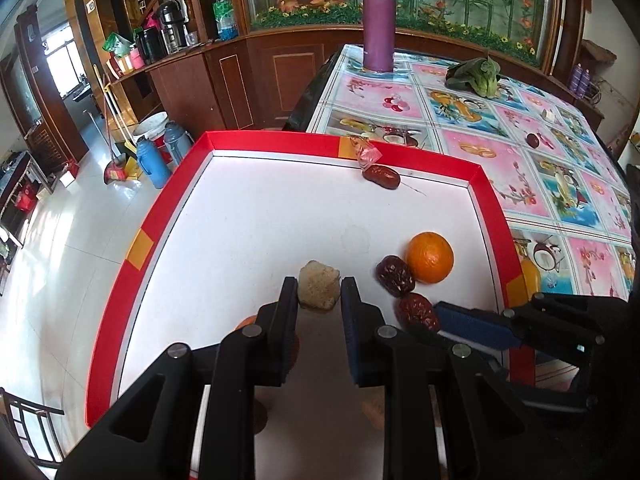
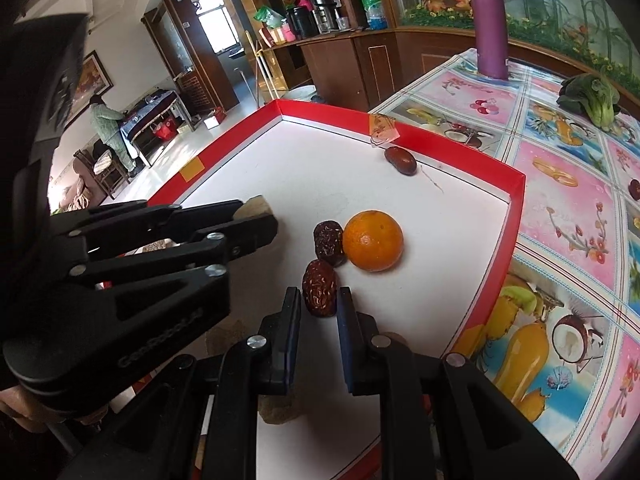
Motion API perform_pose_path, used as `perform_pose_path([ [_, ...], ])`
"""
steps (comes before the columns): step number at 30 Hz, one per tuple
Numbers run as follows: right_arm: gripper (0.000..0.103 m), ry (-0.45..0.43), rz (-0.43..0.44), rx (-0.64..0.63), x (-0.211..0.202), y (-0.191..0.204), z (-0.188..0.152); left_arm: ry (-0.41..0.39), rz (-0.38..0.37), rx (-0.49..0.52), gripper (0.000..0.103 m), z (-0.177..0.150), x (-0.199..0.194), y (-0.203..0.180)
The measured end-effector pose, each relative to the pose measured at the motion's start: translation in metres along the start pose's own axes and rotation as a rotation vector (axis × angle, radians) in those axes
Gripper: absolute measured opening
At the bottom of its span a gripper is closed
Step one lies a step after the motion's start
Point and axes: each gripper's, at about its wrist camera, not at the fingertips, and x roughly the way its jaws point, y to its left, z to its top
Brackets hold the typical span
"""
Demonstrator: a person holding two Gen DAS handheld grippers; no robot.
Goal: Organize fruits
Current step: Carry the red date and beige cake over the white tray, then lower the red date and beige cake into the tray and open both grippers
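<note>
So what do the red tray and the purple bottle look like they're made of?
The red tray looks like glossy coated cardboard: thin folded walls, taped corners, flat white floor. The purple bottle looks like matte painted metal with a plastic flip lid, though it could be all plastic.

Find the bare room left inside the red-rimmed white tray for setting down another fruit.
Free: the white floor between the red-rimmed white tray's left wall and the pale beige lump, up to the far wall. Crowded: the near right, around the orange, two wrinkled red dates and both grippers.

The left gripper [image 1: 319,282] reaches forward and low, jaws parted. The right gripper [image 2: 319,292] sits just beside it, jaws likewise parted.
</note>
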Motion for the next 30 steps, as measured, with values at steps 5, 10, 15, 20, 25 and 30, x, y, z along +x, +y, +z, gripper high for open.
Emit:
perform_pose_path([
  [5,0.017,0.003,0.004,-0.004,0.000,0.000,0.000,0.017,0.017,0.020,0.024,0.006,0.009,-0.004],
  [10,0.017,0.004,0.012,-0.002,0.001,-0.001,0.002,0.028,0.050,0.043,0.024,0.011,0.017,-0.011],
  [15,0.025,0.001,0.015,-0.015,0.000,0.001,0.001,0.030,0.089,0.052,0.024,0.013,0.020,-0.015],
  [20,0.040,-0.042,-0.007,-0.042,-0.010,0.003,-0.002,0.024,0.114,0.031,0.025,0.013,0.016,-0.015],
  [25,0.046,-0.079,-0.002,-0.032,-0.026,-0.004,-0.005,-0.047,0.166,0.020,0.047,0.010,-0.007,-0.017],
  [30,0.046,-0.148,-0.004,0.003,-0.051,-0.012,-0.006,-0.171,0.211,-0.012,0.067,0.005,-0.053,-0.016],
])
